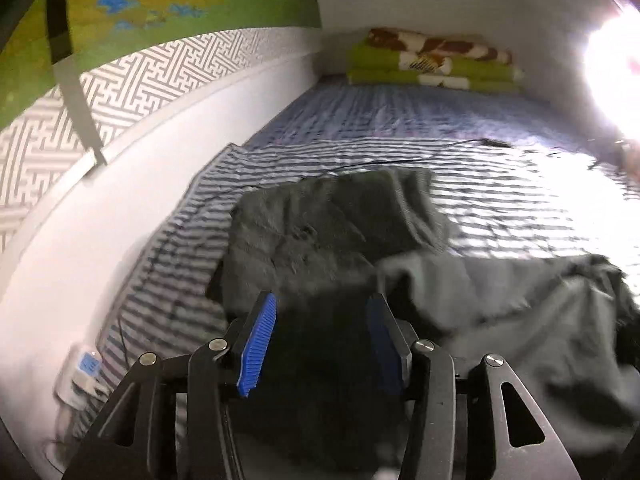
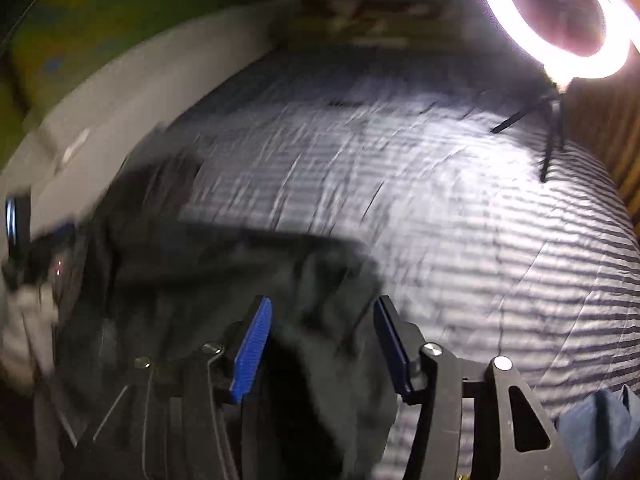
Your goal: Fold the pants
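- Left wrist view: my left gripper (image 1: pixel 322 304) stands wide apart, blue pads clear of any cloth, hovering over the dark grey pants (image 1: pixel 320 224).
- The pants lie rumpled on the striped bedsheet (image 1: pixel 500 200), near the bed's left edge by the white wall (image 1: pixel 120 208); folded blankets (image 1: pixel 432 62) sit at the far end.
- Right wrist view: my right gripper (image 2: pixel 322 308) is also spread wide, the pants (image 2: pixel 224 280) below it, blurred, probably not pinched.
- A ring light (image 2: pixel 560 20) stands at the bed's right edge.
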